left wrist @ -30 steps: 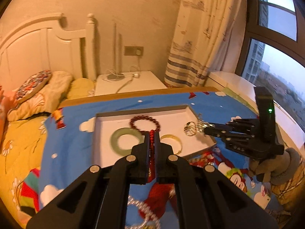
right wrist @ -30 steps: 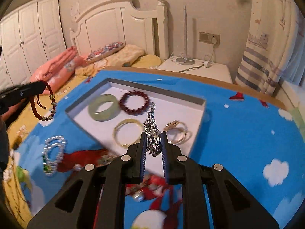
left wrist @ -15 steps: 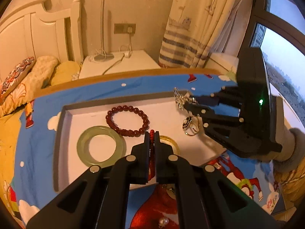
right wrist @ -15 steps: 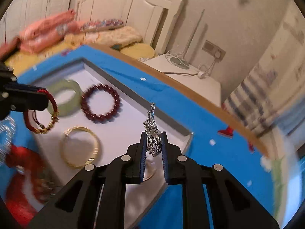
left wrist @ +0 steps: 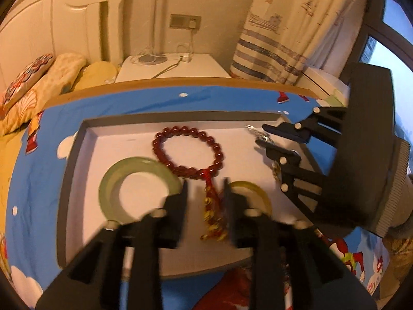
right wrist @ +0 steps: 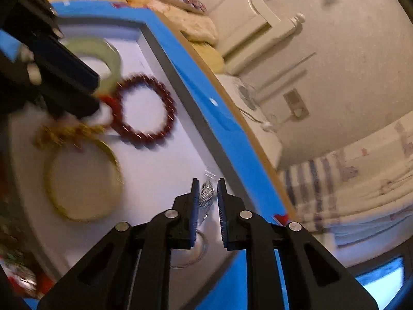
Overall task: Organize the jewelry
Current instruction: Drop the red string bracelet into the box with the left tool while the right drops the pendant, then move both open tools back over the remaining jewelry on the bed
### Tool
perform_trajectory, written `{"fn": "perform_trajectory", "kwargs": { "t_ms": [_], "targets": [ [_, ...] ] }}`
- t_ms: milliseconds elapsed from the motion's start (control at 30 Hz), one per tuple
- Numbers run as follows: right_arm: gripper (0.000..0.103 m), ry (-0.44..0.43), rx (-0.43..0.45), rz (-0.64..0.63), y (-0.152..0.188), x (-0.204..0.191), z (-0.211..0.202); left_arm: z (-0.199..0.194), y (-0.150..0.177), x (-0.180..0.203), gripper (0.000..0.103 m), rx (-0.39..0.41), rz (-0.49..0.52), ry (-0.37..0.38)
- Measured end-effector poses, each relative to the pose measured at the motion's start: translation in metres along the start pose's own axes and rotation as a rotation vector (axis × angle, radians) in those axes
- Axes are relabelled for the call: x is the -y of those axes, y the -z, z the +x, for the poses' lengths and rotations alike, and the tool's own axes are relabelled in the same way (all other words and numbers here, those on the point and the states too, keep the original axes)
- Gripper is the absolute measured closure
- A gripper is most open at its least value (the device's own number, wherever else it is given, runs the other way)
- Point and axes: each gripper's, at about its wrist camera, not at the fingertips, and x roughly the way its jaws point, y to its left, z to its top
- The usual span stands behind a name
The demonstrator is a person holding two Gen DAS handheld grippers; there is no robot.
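A white tray (left wrist: 69, 170) with a grey rim holds a dark red bead bracelet (left wrist: 188, 152), a green jade bangle (left wrist: 139, 186) and a gold bangle (left wrist: 255, 193). My left gripper (left wrist: 205, 193) hangs low over the tray and its jaws are opening. A red cord bracelet with gold beads (left wrist: 213, 211) lies loose between them, touching neither pad. My right gripper (right wrist: 207, 201) is shut on a silver ornament (right wrist: 206, 193) above the tray's far right corner. It also shows as the right gripper (left wrist: 260, 135) in the left wrist view. A silver ring (right wrist: 200, 248) lies beneath it.
The tray sits on a blue cartoon cloth (left wrist: 38, 180) over a wood-edged board. Behind are pillows (left wrist: 38, 77), a white nightstand (left wrist: 180, 69) with cables, a striped curtain (left wrist: 278, 38) and a window. More blurred jewelry (right wrist: 20, 279) lies off the tray on the cloth.
My left gripper dropped toward the tray and its jaws parted, letting go of the red cord bracelet. My right gripper rolled and moved to the tray's corner, still holding the silver ornament.
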Motion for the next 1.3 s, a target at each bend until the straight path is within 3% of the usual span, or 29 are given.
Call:
{"fn": "perform_trajectory", "kwargs": {
  "t_ms": [167, 233, 333, 533, 733, 933, 1100, 1300],
  "targets": [
    [0.069, -0.228, 0.038, 0.207, 0.0, 0.022, -0.011, -0.021, 0.008, -0.014, 0.053, 0.034, -0.021, -0.035],
    [0.067, -0.335, 0.07, 0.326, 0.004, 0.04, -0.019, -0.034, 0.011, -0.019, 0.046, 0.056, -0.025, -0.059],
    [0.067, -0.388, 0.108, 0.45, 0.012, 0.061, -0.034, -0.052, 0.014, -0.024, 0.034, 0.088, -0.029, -0.094],
    [0.067, -0.341, 0.163, 0.575, 0.033, 0.09, -0.067, -0.094, 0.024, -0.026, 0.015, 0.154, -0.05, -0.171],
    [0.066, -0.298, 0.153, 0.646, 0.06, 0.093, -0.086, -0.133, 0.04, -0.029, 0.006, 0.218, -0.07, -0.245],
    [0.066, -0.304, 0.141, 0.656, 0.075, 0.075, -0.094, -0.154, 0.061, -0.035, 0.005, 0.218, -0.104, -0.255],
    [0.066, -0.361, 0.157, 0.69, 0.087, 0.055, -0.105, -0.163, 0.091, -0.038, 0.003, 0.21, -0.134, -0.273],
    [0.066, -0.38, 0.132, 0.695, 0.095, 0.034, -0.11, -0.162, 0.123, -0.048, 0.002, 0.164, -0.148, -0.309]
  ]
}}
